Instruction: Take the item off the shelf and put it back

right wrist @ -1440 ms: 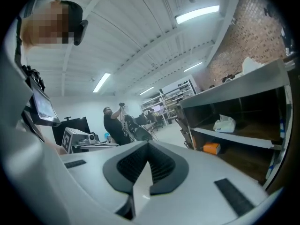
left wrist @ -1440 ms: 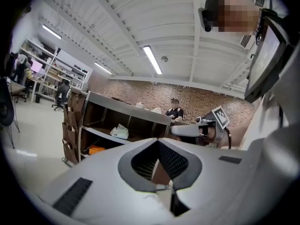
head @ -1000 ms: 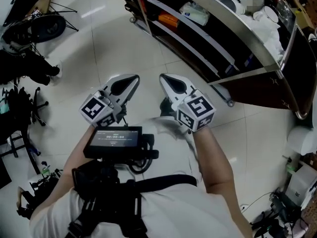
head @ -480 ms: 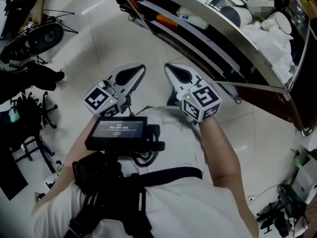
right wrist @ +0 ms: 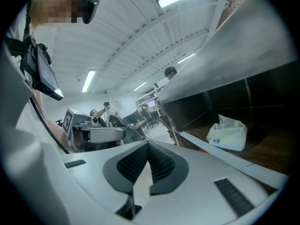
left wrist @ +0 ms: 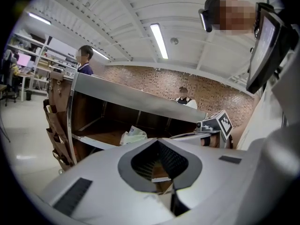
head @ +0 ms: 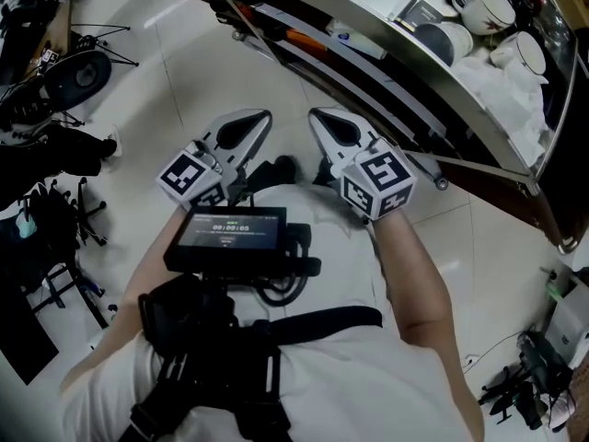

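While both tools are held side by side above the pale tiled floor point(head: 175, 72), on the near side of the shelf unit point(head: 465, 109), nothing is grasped by either. The left gripper point(head: 266, 115) is seen clenched: its two jaws are brought together at the tips, only the ribbed hollow behind them is left as a gap, and nothing is lodged there. The right gripper point(head: 314, 114) is likewise closed tip to tip and empty. The task's item, a white plastic packet point(right wrist: 228, 133), is found lying on a dark lower shelf of the unit, farther off and to the right of the right gripper, well apart from both tools. A small blue mark is carried on its face, but no word of it can be read. An orange object point(head: 301, 37) is seen just left of the packet in the shelving. A pale strip is fixed along the shelf's front edge, and the tiny dark print on it cannot be made out. Each tool is topped by a marker cube point(head: 379, 182) printed with black-and-white square patterns, without letters. On the screen point(head: 230, 236) worn at the person's chest a row of timer-like digits is shown, too small to be read with certainty. White cups point(head: 485, 5) are set on the unit's steel top at the far right.
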